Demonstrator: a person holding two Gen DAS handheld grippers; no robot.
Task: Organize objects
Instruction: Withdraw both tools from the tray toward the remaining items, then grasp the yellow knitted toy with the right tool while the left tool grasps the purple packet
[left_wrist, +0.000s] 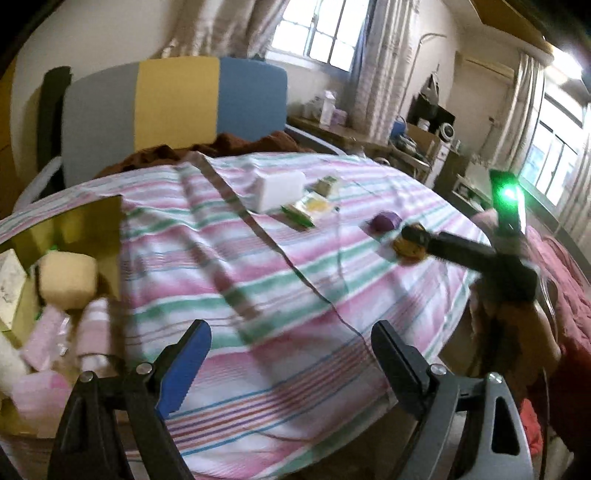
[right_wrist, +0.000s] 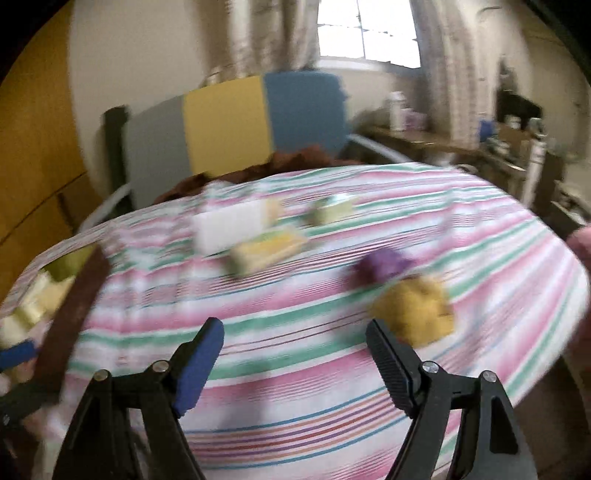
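Observation:
On the striped bedsheet lie a white box, a green and yellow packet, a small green box, a purple lump and a yellow lump. My left gripper is open over bare sheet, beside a cardboard box at the left. In the blurred right wrist view my right gripper is open and holds nothing. The yellow lump sits just past its right finger, with the purple lump behind. One right finger reaches over the yellow lump.
The cardboard box holds a cream sponge block and several pink and white packets. A grey, yellow and blue headboard and a brown blanket stand behind. A red cover and cluttered desks lie to the right.

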